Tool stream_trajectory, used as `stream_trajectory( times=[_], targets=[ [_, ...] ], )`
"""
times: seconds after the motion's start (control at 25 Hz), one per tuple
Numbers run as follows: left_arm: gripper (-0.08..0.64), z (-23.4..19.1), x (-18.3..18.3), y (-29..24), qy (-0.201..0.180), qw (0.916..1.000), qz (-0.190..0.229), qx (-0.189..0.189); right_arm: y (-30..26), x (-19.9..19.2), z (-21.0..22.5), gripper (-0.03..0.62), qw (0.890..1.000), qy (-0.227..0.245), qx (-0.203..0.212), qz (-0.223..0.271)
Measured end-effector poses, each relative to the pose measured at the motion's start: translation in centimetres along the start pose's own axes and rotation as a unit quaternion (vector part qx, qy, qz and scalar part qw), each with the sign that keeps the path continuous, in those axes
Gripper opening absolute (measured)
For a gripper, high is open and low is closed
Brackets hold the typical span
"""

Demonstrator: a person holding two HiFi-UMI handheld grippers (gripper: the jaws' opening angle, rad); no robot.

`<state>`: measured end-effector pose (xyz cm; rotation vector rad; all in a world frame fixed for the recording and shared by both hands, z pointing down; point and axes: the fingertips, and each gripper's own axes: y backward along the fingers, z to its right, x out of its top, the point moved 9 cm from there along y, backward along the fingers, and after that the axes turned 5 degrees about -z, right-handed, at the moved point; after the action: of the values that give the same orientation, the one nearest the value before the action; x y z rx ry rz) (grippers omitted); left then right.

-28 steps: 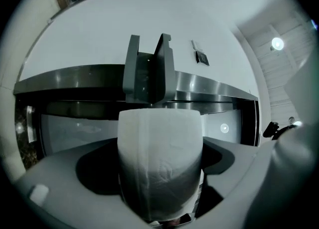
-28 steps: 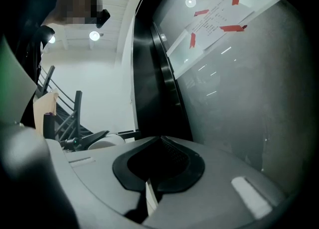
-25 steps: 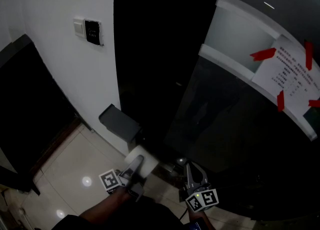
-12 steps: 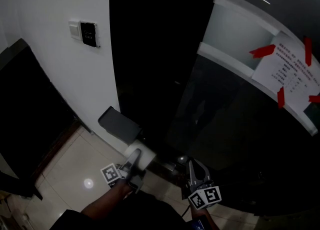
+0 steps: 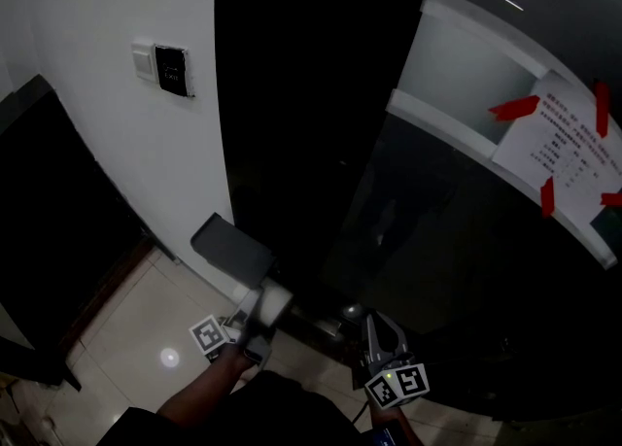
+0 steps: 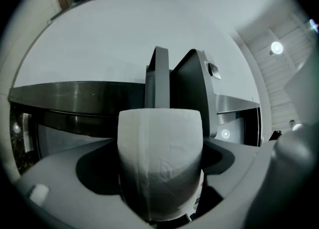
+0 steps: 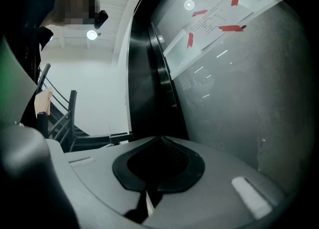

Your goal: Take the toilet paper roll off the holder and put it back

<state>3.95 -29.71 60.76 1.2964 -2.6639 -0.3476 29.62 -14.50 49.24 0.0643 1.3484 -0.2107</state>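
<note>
Left gripper (image 5: 259, 308) has its jaws clamped on the toilet paper roll (image 5: 275, 296). In the left gripper view the white roll (image 6: 160, 160) fills the gap between the jaws, standing on end, with embossed paper facing the camera. The roll sits right at the lower end of the grey holder (image 5: 231, 250), which is fixed to the white wall (image 5: 87, 143). Can't tell if the roll touches the holder or sits on its bar. From the left gripper view the holder (image 6: 192, 91) shows as dark flat plates rising just behind the roll. Right gripper (image 5: 372, 325) is off to the right, apart from the roll, beside the dark glass panel (image 5: 457, 269). Its jaws (image 7: 159, 145) are pressed together with nothing between them. A switch panel (image 5: 171, 65) is higher on the wall. A paper notice (image 5: 573, 157) is taped on with red tape at upper right. Pale tiled floor (image 5: 126, 337) lies below, and a person's forearm (image 5: 199, 397) is behind the left gripper.
</note>
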Motion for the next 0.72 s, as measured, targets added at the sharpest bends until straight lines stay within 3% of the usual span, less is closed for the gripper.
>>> stream_trajectory(
  times=[0.72],
  targets=[
    [0.453, 0.5, 6.0, 1.3, 0.004, 0.9993, 0.034, -0.015, -2.8, -0.4, -1.2, 0.014, 1.000, 0.003, 0.004, 0.007]
  ],
)
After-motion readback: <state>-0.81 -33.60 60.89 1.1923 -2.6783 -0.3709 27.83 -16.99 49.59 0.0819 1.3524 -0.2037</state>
